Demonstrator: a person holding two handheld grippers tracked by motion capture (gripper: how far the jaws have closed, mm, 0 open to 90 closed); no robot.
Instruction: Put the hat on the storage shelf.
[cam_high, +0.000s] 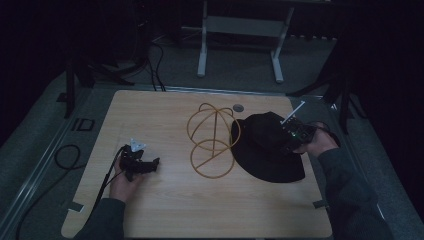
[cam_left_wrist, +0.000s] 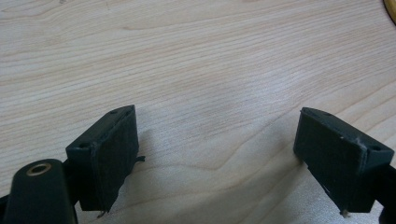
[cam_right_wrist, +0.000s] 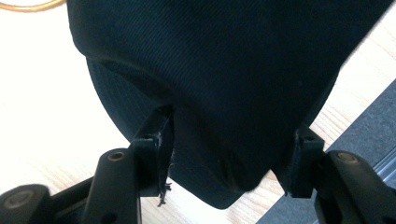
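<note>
Right gripper (cam_right_wrist: 229, 154): jaws half spread, straddling a fold of the black hat (cam_high: 267, 147), pads against the cloth on both sides. Hat lies near the desk's (cam_high: 165, 210) right edge, just beside the gold wire stand (cam_high: 212, 140) at mid-desk. Left gripper (cam_left_wrist: 224, 154): jaws spread wide over bare wood near the left edge.

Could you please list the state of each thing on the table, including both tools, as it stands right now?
Black hat: lying on the table, crown between the right tool's jaws.
Wire hat stand: bare, nothing on it, beside the hat.
Left tool: open, nothing between its jaws, low over bare wood.
Right tool: jaws around the hat's crown; whether the pads press on it cannot be told.
Table: wooden top, bearing hat and stand.
</note>
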